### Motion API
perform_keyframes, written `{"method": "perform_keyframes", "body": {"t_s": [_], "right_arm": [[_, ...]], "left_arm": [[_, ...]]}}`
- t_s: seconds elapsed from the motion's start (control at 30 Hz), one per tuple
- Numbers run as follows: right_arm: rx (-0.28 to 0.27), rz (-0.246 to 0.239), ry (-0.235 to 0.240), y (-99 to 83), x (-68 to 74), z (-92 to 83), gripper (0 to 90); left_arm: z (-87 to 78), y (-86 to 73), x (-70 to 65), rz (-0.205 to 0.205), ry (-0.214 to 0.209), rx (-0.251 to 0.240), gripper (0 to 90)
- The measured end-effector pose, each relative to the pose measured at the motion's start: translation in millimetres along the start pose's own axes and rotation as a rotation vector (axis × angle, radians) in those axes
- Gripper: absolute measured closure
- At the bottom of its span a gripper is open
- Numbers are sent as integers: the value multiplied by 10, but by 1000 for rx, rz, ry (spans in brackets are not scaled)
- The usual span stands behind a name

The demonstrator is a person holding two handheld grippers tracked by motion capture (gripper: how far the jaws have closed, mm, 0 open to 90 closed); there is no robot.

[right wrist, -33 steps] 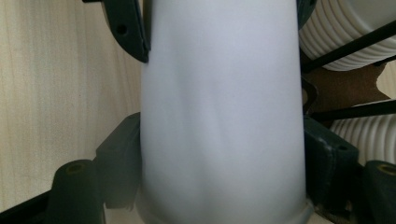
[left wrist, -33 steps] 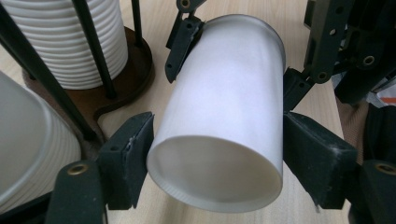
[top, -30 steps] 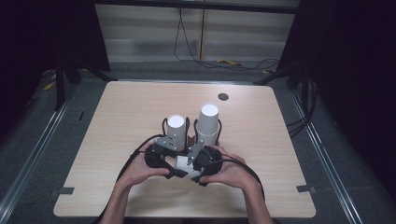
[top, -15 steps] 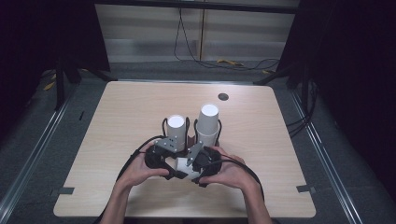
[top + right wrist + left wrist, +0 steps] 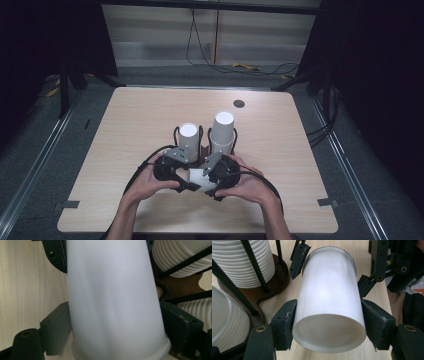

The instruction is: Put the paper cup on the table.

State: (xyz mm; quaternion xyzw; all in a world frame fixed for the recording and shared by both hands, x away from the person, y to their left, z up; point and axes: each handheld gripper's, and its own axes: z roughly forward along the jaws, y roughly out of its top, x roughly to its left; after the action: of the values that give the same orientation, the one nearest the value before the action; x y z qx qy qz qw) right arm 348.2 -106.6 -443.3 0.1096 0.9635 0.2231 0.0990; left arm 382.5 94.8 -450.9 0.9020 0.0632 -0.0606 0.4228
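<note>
Since the earlier pics the hands barely shifted; the change is in the jaws: left gripper (image 5: pixel 192 176) has just been closing onto the paper cup (image 5: pixel 200 178), right gripper (image 5: pixel 205 181) has just been opening w/ the same cup between its jaws.

Worktop (image 5: pixel 130 120): light wood, both forearms come in from the near edge. Left hand (image 5: pixel 147 182) & right hand (image 5: pixel 245 186) sit close together near the front edge.

Cup holder (image 5: pixel 204 149), dark base w/ black wire posts, stands just beyond the grippers. It carries two upside-down cup stacks: short stack (image 5: pixel 188 140) on the left, taller stack (image 5: pixel 222 131) on the right.

Cup lies on its side between the two grippers, just in front of the holder. In the left gripper view the cup (image 5: pixel 329 305) is pinched by the left pads on both sides, rim toward the camera. In the right gripper view the cup (image 5: pixel 112 302) lies between spread jaws; can't tell if the pads touch it.

Small dark round spot (image 5: pixel 239 104) near the far edge.
</note>
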Motion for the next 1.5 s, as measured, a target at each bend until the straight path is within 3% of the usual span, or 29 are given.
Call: {"method": "perform_keyframes", "body": {"t_s": [0.23,0.6,0.97,1.13,1.5], "right_arm": [[-66,28,-11,-86,-5,-89,145],[-155,63,-55,-217,-6,-152,143],[-166,108,-51,-270,-14,-170,161],[-181,127,-43,-316,-23,-175,163],[-209,170,-56,-416,-16,-160,164]], "left_arm": [[-26,-62,-59,-15,43,-25,334],[-45,-91,-54,-43,56,-61,332],[-87,-136,-49,-51,62,-84,331],[-113,-165,-50,-63,76,-128,332],[-154,-197,-42,-70,99,-156,332]]}}
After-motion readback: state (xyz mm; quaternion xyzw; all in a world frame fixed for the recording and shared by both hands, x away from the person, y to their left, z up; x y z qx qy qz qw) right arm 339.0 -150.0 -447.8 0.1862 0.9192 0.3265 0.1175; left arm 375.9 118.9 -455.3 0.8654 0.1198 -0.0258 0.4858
